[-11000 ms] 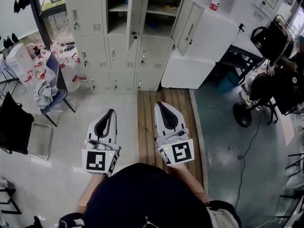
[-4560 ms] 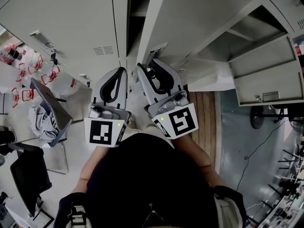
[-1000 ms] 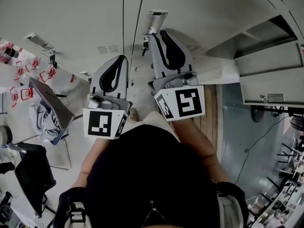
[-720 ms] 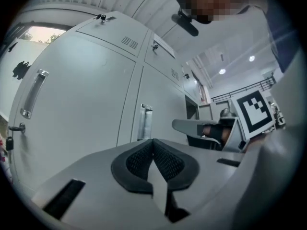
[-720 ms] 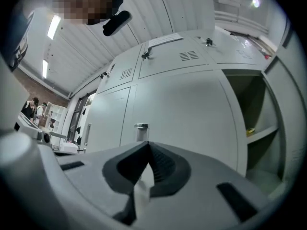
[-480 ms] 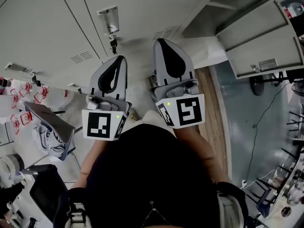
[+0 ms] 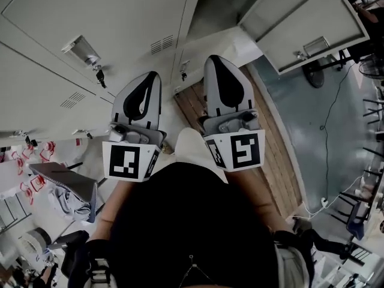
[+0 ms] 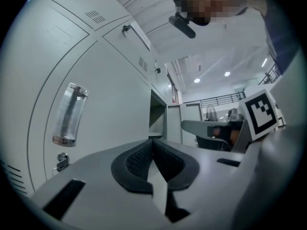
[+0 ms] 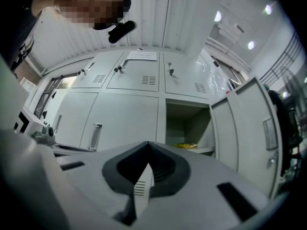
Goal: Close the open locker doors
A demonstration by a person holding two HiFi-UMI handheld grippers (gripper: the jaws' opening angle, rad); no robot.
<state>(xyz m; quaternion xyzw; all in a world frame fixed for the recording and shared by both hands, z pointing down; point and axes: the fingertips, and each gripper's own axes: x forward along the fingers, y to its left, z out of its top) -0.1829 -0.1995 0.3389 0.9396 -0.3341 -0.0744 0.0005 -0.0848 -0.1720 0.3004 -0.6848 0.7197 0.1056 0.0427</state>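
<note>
The left gripper [image 7: 153,78] and the right gripper [image 7: 217,60] are held side by side in front of the lockers. Both are empty, and each has its fingers [image 9: 163,169] pressed together at the tips with nothing between them (each gripper's own view shows the black pads meeting in a point). In the head view, the open locker door [image 7: 295,15] stands swung out, up and to the right of the right gripper. It is well apart from that gripper's fingers and touched by neither gripper, and its handle [image 7: 316,45] faces the camera. In the right gripper view, the open compartment [image 9: 186,122] lies above and to the right of the shut fingers, with a yellow thing [image 9: 186,145] on its shelf. The open locker door hangs farther right, beside the compartment's right edge. The closed locker doors [image 7: 108,17] fill the wall to the left. In the left gripper view one of them stands close on the left with a clear pull [image 8: 69,114] and a key [image 8: 61,162] in the lock below it, while the open compartment shows ahead, beyond the fingers. A strip of wooden floor [image 7: 282,167] runs under the right gripper.
</note>
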